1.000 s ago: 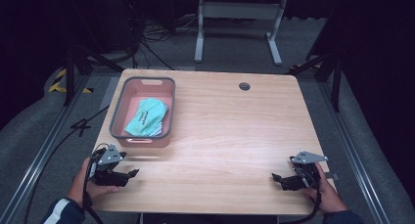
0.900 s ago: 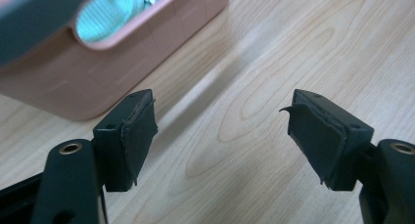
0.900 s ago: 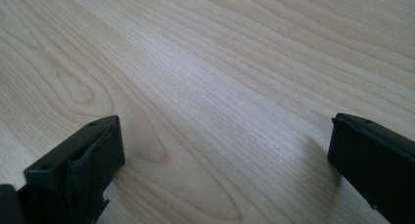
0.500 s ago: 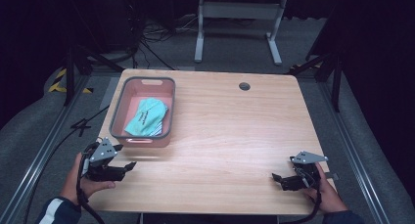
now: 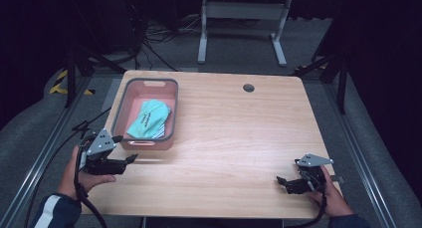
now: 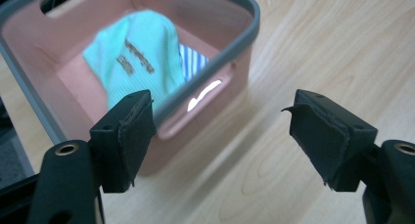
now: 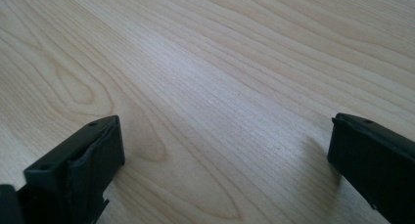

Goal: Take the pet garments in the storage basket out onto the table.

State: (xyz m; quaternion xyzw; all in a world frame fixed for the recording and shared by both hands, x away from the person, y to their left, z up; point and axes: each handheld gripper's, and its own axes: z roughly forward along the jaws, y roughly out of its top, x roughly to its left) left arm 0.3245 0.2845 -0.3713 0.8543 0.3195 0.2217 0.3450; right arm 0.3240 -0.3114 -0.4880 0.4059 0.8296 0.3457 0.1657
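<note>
Nearest you, your right gripper (image 5: 284,183) sits low over the near right part of the wooden table (image 5: 239,138), held in your right hand (image 5: 331,195). Its jaws stand wide apart with bare wood grain between them, and nothing is in their grasp; they look to be resting on or just above the surface, though the right gripper view is too close to say which.

On the other side, your left gripper (image 5: 125,149) is held in your left hand (image 5: 82,175) at the near left edge of the table, lifted a little off the wood and pointing toward the table's middle. Its jaws are also spread wide and hold nothing. In the left gripper view the near corner of the pink bin (image 6: 235,82) sits between and just beyond the jaws.

That bin (image 5: 119,116), pink with a grey rim, stands on the left side of the table, just past your left gripper. Inside it lies a folded mint-green cloth (image 5: 148,117) with dark lettering, and a blue-and-white striped piece (image 6: 193,61) peeks out from beneath its edge.

Farther off, a small round grommet (image 5: 249,87) is set in the tabletop near the far edge. Beyond the table stands a grey metal frame (image 5: 244,19) on the dark floor.
</note>
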